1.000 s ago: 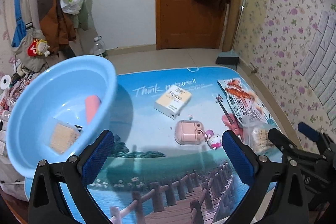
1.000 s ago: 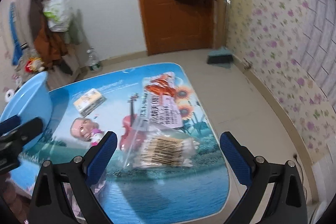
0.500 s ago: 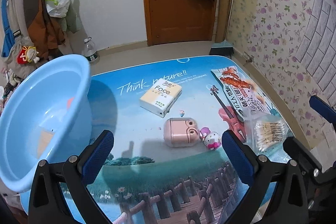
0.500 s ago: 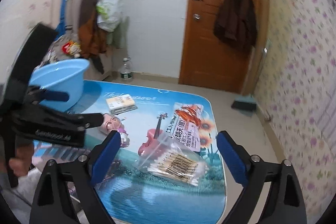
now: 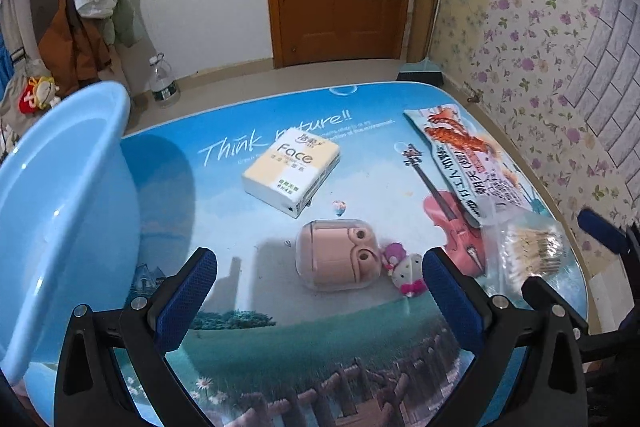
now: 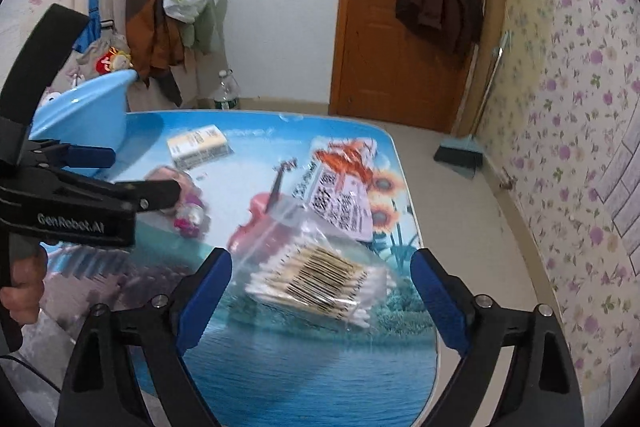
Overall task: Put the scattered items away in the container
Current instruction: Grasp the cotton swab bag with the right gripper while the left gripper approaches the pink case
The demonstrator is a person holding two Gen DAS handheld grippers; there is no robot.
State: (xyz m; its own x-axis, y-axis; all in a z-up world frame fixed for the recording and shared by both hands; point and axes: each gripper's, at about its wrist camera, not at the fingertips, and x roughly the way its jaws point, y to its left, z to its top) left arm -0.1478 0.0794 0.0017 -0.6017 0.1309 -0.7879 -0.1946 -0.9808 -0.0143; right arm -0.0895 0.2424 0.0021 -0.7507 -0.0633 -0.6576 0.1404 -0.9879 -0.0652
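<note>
the bag of cotton swabs [image 6: 320, 281] lies on the near right part of the table [image 5: 256, 331], and in the right wrist view it sits between the 2 blue fingers of the right gripper [image 6: 320, 301], a little ahead of the pads, not touched by them. this gripper is spread wide and holds nothing. a flat snack packet [image 6: 340, 195] with red print lies just behind the bag, and its near edge overlaps the bag. the pink case [image 5: 338, 255] with a small hello kitty charm [image 5: 406, 273] beside it lies near the middle of the table, in front of the left gripper [image 5: 320, 299], between the lines of its fingers but further away from the tips. the left gripper is also wide apart and empty. behind the case, apart from it, lies the tissue pack [image 5: 292, 173] with the word "face". the light blue basin [image 5: 60, 211] stands at the left edge of the table, beside the left finger; its inside is not visible here.
</note>
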